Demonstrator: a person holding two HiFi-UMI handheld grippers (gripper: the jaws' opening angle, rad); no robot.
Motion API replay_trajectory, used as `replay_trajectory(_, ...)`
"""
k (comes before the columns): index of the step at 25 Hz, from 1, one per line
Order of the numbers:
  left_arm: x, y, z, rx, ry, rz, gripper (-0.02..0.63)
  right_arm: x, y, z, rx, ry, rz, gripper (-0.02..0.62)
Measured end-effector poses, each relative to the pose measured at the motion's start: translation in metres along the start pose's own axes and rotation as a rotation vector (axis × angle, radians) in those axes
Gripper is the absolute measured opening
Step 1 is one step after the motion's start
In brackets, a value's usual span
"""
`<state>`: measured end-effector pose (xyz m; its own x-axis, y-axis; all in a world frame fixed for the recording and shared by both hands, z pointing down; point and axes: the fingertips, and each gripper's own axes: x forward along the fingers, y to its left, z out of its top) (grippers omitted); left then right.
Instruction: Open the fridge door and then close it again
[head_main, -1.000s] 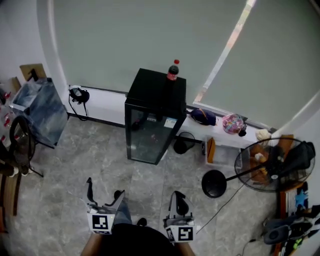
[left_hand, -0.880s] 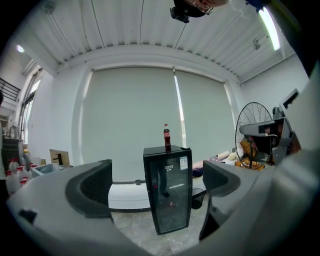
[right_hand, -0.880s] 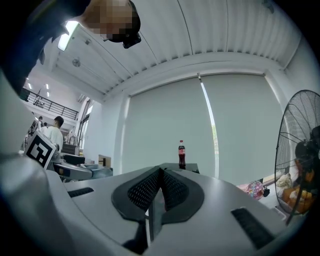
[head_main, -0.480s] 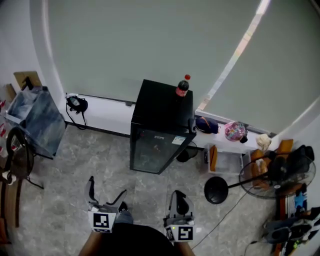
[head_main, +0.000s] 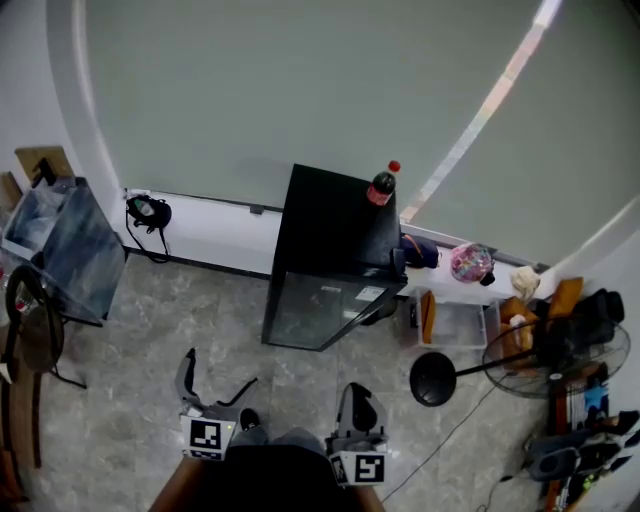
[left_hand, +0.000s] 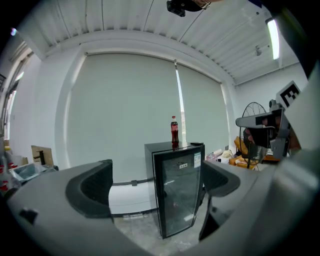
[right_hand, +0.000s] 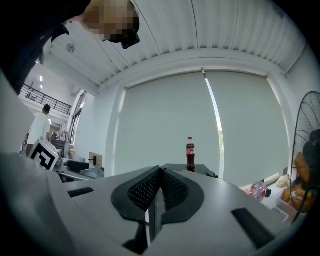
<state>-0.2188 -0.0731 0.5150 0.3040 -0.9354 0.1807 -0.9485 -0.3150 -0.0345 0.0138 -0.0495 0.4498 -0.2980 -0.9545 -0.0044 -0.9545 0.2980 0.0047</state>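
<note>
A small black fridge with a glass door stands against the far wall, door closed. In the left gripper view the fridge shows straight ahead between the jaws. A cola bottle stands on its top, also seen as the bottle and the bottle. My left gripper is open and empty, well short of the fridge. My right gripper is shut on nothing; its pads meet in the right gripper view.
A low white ledge runs along the wall with a bag. A standing fan and its round base are at the right, beside a bin and clutter. A chair stands at the left.
The view has drawn closer to the fridge, which now sits lower and nearer the centre. Both grippers keep their poses at the bottom of the head view.
</note>
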Motion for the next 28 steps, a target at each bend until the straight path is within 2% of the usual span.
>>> replay_trajectory(6, 0.030, 0.009, -0.013, -0.005, -0.006, -0.033, 0.541, 0.009, -0.007, -0.003, -0.042, 0.016, -0.014, 0.009)
replay_trajectory(11, 0.050, 0.006, -0.012, -0.055, 0.014, -0.049, 0.540, 0.018, -0.016, 0.003, -0.045, 0.018, -0.010, 0.009)
replay_trajectory(17, 0.085, 0.001, -0.026, -0.031, 0.071, -0.078, 0.538, 0.029, -0.028, 0.000, -0.049, 0.039, 0.003, 0.009)
replay_trajectory(28, 0.148, 0.005, -0.070, -0.012, 0.141, -0.129, 0.508, 0.035, -0.052, -0.016, 0.006, 0.071, -0.055, 0.009)
